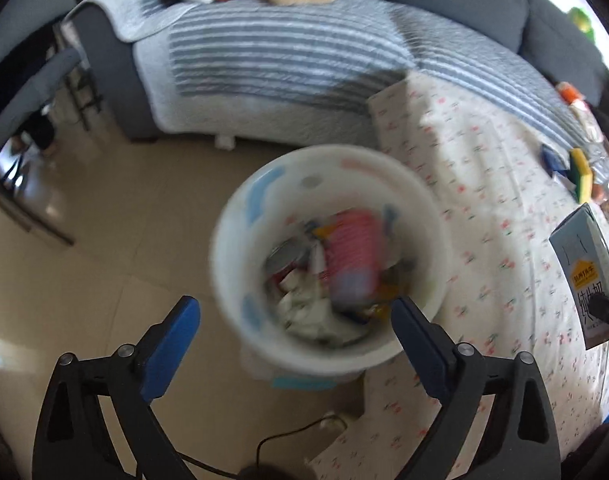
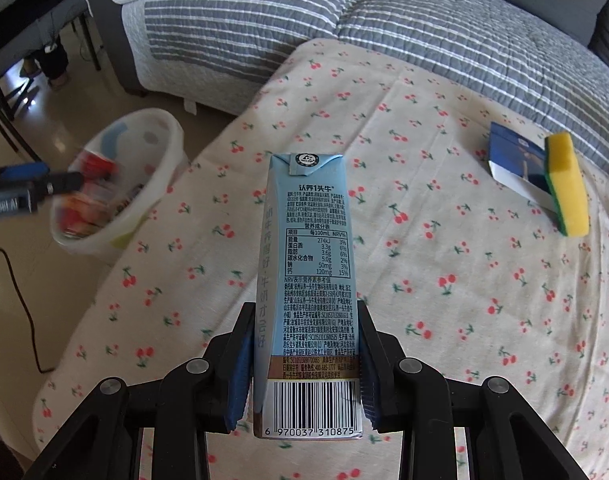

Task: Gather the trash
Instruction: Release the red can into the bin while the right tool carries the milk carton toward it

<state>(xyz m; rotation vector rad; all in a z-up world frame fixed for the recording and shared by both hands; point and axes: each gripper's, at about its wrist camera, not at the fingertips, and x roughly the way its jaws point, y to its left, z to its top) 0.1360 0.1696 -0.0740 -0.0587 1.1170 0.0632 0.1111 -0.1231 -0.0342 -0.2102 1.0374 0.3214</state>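
The right claw (image 2: 304, 376) clamps a light-blue milk carton (image 2: 308, 280) near its base, poised over the cherry-print worktop (image 2: 444, 280). The carton juts far ahead of the pads and could pivot or slip on the swing toward the white trash bin (image 2: 132, 184), which sits ahead and to the claw's left, beside the worktop's edge. The left claw (image 1: 296, 320) hangs spread wide and empty directly above that bin, risking a collision.
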